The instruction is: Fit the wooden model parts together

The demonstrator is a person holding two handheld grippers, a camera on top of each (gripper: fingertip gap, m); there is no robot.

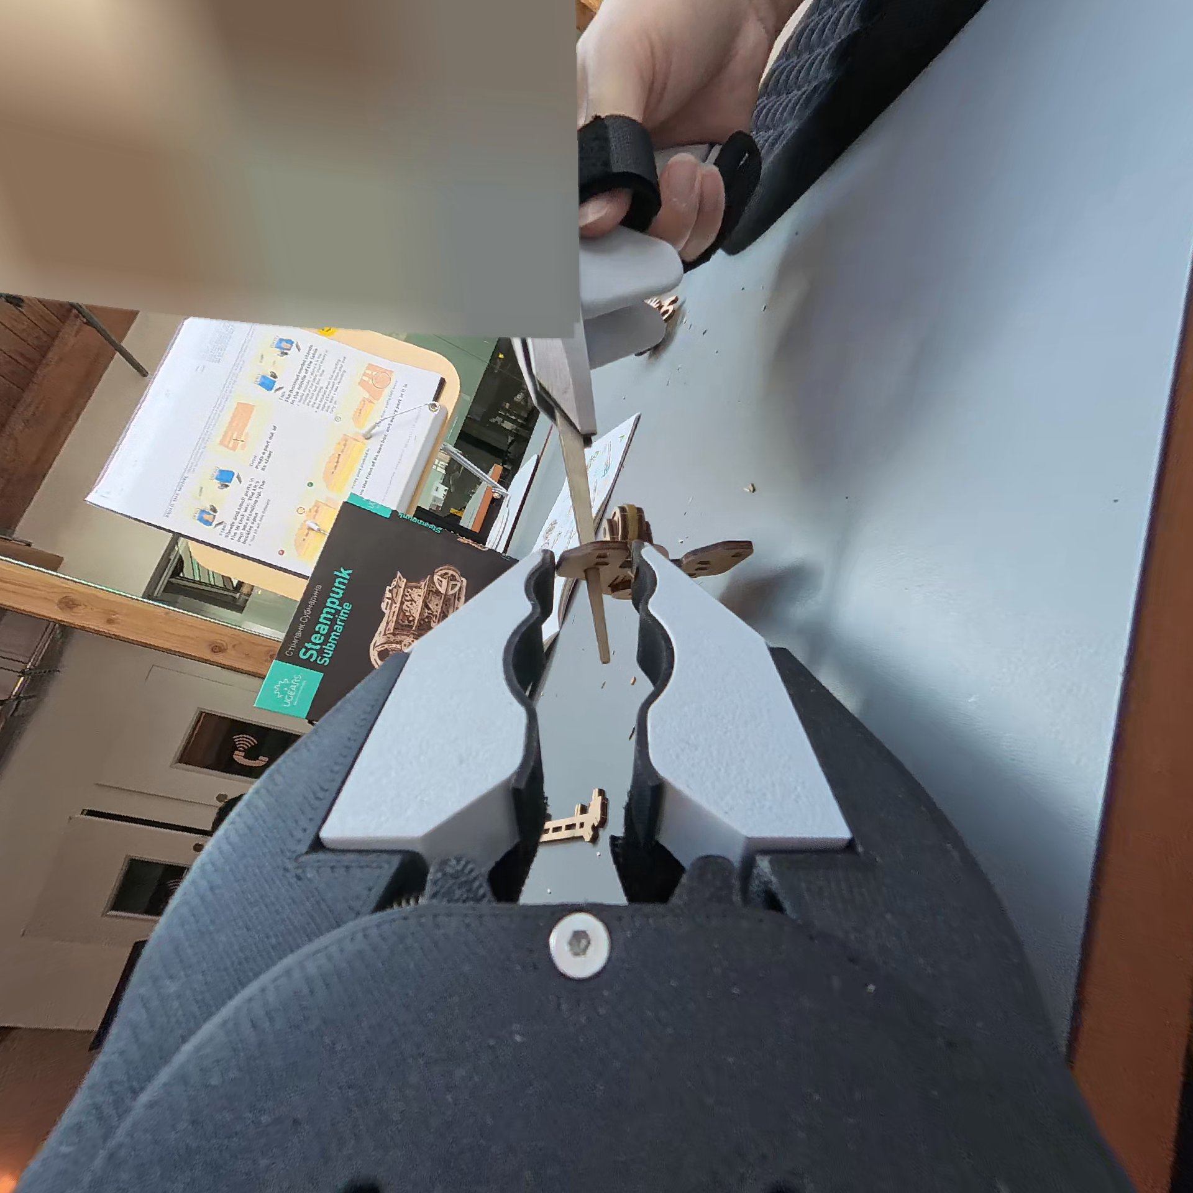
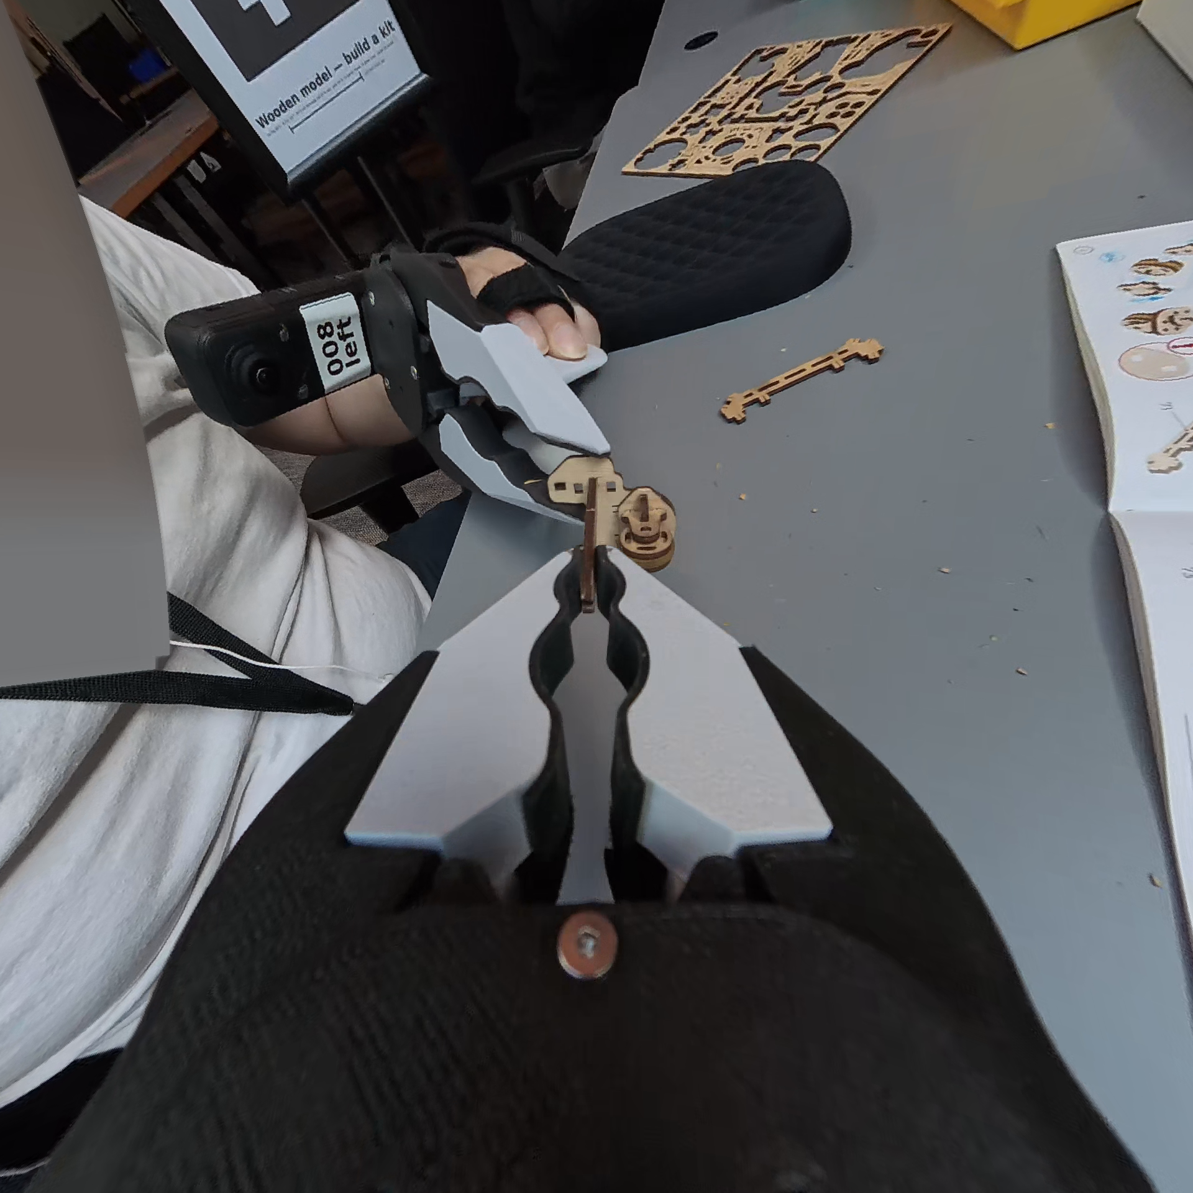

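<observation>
Wooden assembly [image 2: 603, 494]: flat pale plate joined to a small round stacked piece, held clear of the grey worktop [image 2: 904, 581] between the two tools.
Thin strip [image 2: 589, 549]: dark, seen edge-on in the right wrist view, standing through a slot in the plate of the assembly.
Left tool [image 1: 597, 568]: narrowly parted, tips pinching the plate of the wooden assembly [image 1: 610, 561]; in the left wrist view the thin strip [image 1: 591, 549] passes through the plate and ends just in front of the tips.
Right tool [image 2: 589, 568]: nearly closed, tips clamped on the near end of the thin strip; pads touching the strip on both sides.
Hands: one hand [image 2: 549, 316] strapped to the left tool with a black band; the other hand [image 1: 652, 116] gripping the right tool likewise.
Loose long part [image 2: 800, 381]: notched wooden bar lying flat on the worktop, well apart from the assembly.
Punched sheet [image 2: 787, 103]: plywood sheet with empty cut-outs, flat at the far side of the worktop.
Black pad [image 2: 697, 252]: textured, on the worktop between the punched sheet and the left tool.
Instruction booklet [image 2: 1149, 400]: open, at the right edge of the worktop.
Kit box [image 1: 381, 620]: dark, standing upright beyond the left tool, below a propped printed page [image 1: 271, 432].
Debris: wood crumbs scattered over the worktop around the assembly.
</observation>
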